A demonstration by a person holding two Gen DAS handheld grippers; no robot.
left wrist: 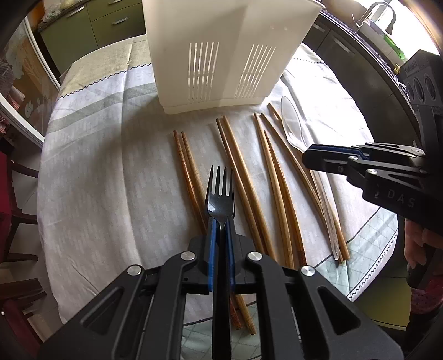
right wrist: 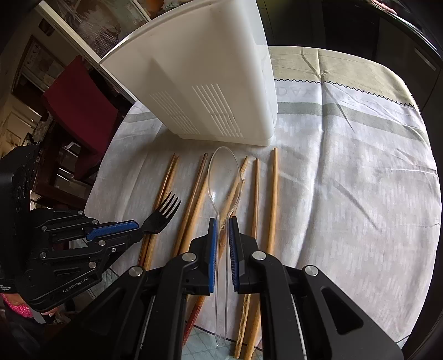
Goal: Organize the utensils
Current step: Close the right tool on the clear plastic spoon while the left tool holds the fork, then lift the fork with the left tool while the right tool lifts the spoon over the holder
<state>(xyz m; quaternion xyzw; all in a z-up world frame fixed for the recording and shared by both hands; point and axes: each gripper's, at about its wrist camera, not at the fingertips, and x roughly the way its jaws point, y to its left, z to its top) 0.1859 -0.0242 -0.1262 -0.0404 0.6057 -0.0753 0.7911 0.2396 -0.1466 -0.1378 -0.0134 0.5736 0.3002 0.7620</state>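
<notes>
Black fork [left wrist: 220,198] sat clenched in left tongs [left wrist: 220,221]; right tongs [right wrist: 223,221] straddled clear spoon [right wrist: 223,177], contact unclear; clothed bench [right wrist: 346,180] lay open rightward.

the white utensil holder [left wrist: 221,49] is cut off by the top edge, so its opening stays hidden. the black fork [left wrist: 220,193] handle disappears between the left gripper [left wrist: 220,221] pads, and the clear spoon [right wrist: 223,177] against the chopsticks [right wrist: 256,193] is hard to trace.

home kitchen, green cabinets [left wrist: 91,25], sink tap [left wrist: 379,11]
</notes>
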